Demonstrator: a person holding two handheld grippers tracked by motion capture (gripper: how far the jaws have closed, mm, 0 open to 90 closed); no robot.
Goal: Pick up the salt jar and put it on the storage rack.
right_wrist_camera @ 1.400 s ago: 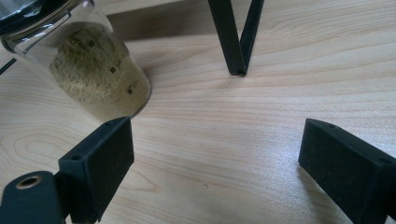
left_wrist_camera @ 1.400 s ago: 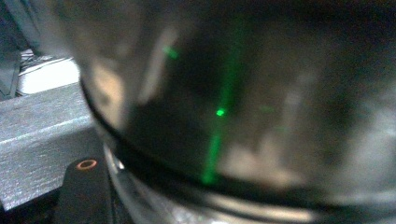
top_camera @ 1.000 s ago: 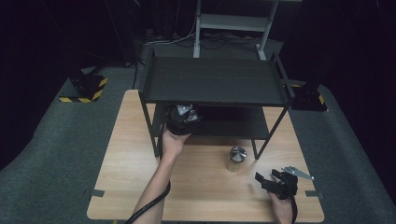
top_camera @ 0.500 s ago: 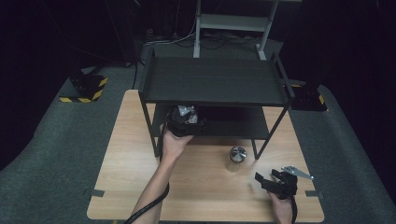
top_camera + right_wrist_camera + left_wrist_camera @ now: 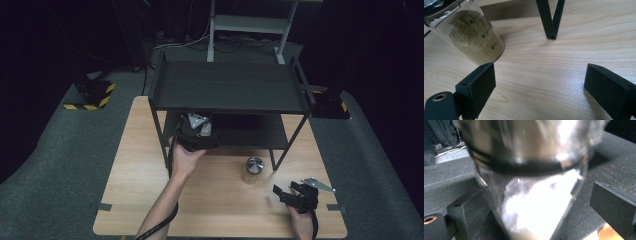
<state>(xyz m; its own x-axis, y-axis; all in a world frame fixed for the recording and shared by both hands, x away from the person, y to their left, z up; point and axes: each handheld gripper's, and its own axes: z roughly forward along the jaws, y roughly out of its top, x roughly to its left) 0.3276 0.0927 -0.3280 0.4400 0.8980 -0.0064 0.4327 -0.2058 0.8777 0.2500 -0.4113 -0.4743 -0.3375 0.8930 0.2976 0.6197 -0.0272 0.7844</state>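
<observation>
We see the wooden counter (image 5: 150,200) carrying a black rack (image 5: 227,85) with a lower shelf (image 5: 250,132). Our left tool (image 5: 196,131) is at the front of that lower shelf, and its jaws have just been opening: in the left gripper view a glass jar (image 5: 536,195) of white powder stands between them on the shelf, pads off the glass, so released. A second jar (image 5: 253,170), with a metal lid, stands on the counter just in front of the rack. Our right tool (image 5: 290,196) rests near the counter's front edge, jaws spread wide, nothing between them, that jar just ahead.
</observation>
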